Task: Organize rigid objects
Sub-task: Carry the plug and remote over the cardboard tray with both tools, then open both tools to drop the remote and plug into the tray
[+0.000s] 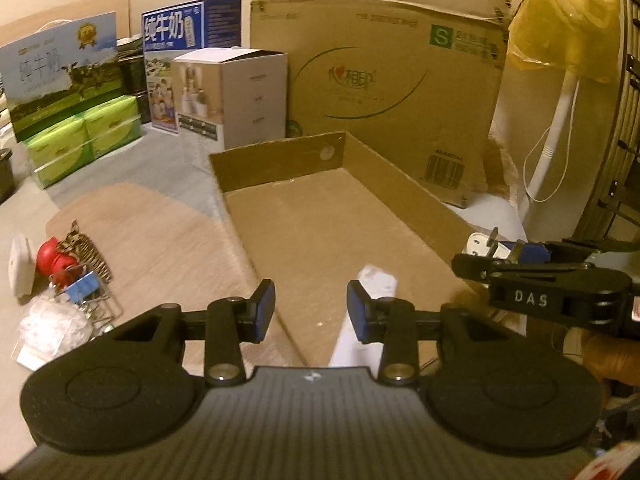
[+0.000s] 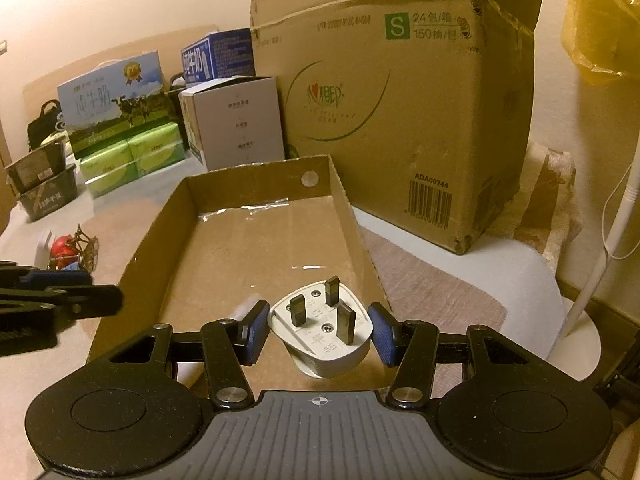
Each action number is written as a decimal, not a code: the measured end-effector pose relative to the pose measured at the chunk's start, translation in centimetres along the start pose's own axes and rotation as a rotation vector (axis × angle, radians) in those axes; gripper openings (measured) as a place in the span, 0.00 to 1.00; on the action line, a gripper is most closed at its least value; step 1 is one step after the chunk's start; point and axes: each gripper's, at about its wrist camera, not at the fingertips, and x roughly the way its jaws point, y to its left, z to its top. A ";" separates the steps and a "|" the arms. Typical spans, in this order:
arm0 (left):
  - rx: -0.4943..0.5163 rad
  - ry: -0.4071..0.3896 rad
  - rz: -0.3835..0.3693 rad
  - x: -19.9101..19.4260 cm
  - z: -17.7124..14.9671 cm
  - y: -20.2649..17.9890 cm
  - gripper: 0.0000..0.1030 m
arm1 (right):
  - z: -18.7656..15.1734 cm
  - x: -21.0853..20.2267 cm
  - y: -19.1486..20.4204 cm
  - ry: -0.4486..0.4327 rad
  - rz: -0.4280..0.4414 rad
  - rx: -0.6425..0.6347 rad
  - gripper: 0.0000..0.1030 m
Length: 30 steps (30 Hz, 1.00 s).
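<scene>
A shallow open cardboard tray [image 1: 280, 160] [image 2: 256, 176] lies ahead of both grippers. My right gripper [image 2: 318, 332] is shut on a white three-pin plug [image 2: 320, 328], prongs up, over the tray's near right corner; it also shows as the right gripper [image 1: 480, 256] in the left wrist view. My left gripper [image 1: 312, 308] hangs open over the tray's near left side, with nothing between its pads. A blurred long white object [image 1: 368, 304] lies in the tray just behind its right finger. Left of the tray sits a pile: a red piece [image 1: 52, 260], a blue binder clip [image 1: 78, 290], a striped clip [image 1: 90, 252], a white block [image 1: 20, 272].
A big cardboard box [image 2: 400, 120] stands right behind the tray. Milk cartons [image 1: 60, 72], green tissue packs [image 1: 84, 136] and a white box [image 1: 240, 100] line the back left. A white fan pole [image 1: 556, 140] and a yellow bag [image 1: 568, 20] are at the right.
</scene>
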 end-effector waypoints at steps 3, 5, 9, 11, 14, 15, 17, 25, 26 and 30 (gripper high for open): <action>-0.017 0.004 0.002 -0.4 -0.4 0.6 0.34 | 0.0 0.1 0.1 0.003 0.001 0.000 0.52; -0.023 0.005 0.001 -0.7 -0.6 0.8 0.34 | 0.0 0.1 0.2 0.002 0.001 -0.002 0.52; -0.027 0.006 0.000 -1.0 -0.8 1.0 0.34 | 0.1 0.3 0.3 0.004 -0.001 0.002 0.52; -0.030 0.006 0.005 -1.1 -1.0 1.2 0.34 | 0.1 0.3 0.3 -0.007 0.013 0.005 0.52; -0.036 0.010 0.017 -1.5 -1.3 1.6 0.44 | 0.1 -0.4 0.3 -0.044 0.006 0.009 0.70; -0.039 0.008 0.025 -1.7 -1.4 1.7 0.53 | 0.0 -0.8 0.3 -0.054 0.011 0.015 0.74; -0.045 0.002 0.033 -2.2 -1.8 2.1 0.57 | 0.0 -1.4 0.5 -0.051 0.005 0.019 0.75; -0.085 0.000 0.057 -5.0 -3.0 3.9 0.68 | -1.4 -4.2 2.8 -0.022 0.006 0.022 0.75; -0.090 -0.002 0.058 -5.4 -3.2 4.3 0.70 | -1.6 -4.5 3.2 -0.019 0.013 0.019 0.75; -0.100 -0.002 0.061 -7.1 -3.7 5.4 0.75 | -2.1 -6.1 5.1 -0.017 0.028 0.007 0.75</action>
